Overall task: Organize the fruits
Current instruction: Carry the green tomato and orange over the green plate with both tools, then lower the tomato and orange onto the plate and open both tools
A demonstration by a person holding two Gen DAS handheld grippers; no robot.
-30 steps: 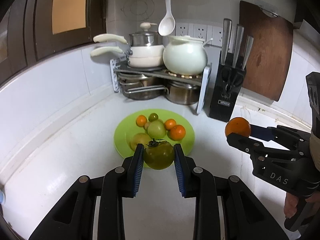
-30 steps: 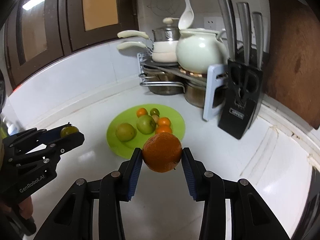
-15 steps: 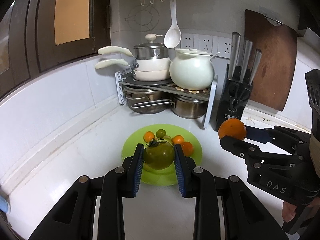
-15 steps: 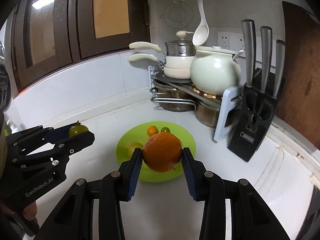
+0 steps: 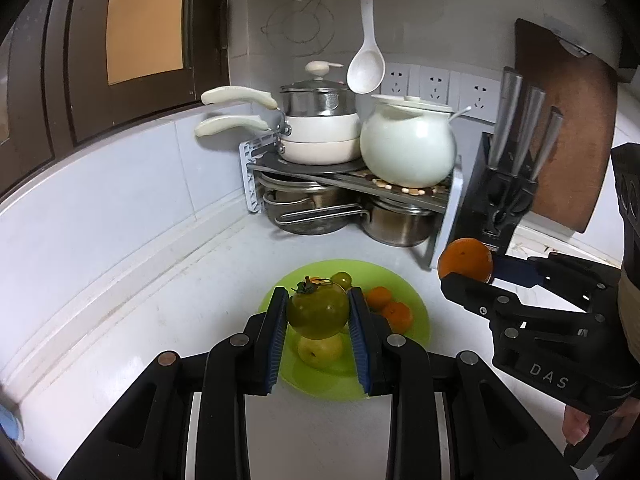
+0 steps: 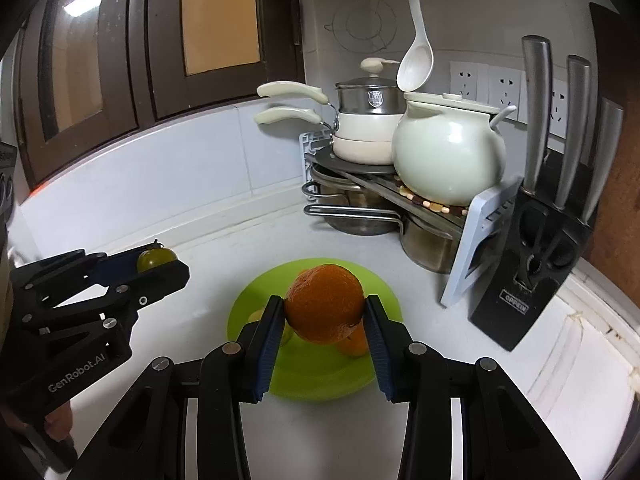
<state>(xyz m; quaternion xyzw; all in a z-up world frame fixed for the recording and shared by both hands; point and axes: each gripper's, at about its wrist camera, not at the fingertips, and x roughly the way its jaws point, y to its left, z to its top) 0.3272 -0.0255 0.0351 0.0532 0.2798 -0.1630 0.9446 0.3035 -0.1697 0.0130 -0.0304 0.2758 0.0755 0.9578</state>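
The left hand-held gripper [image 5: 318,316] is clamped on a green tomato [image 5: 318,311] and the right hand-held gripper [image 6: 325,314] on an orange [image 6: 325,303], both held in the air above the green plate [image 5: 404,288] of fruit on the white tabletop [image 5: 140,320]

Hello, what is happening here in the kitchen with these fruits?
A person holds a gripper in each hand above a white counter. The left gripper is shut on a green tomato, and the right gripper is shut on an orange. Both hang over a green plate with several small fruits on it.
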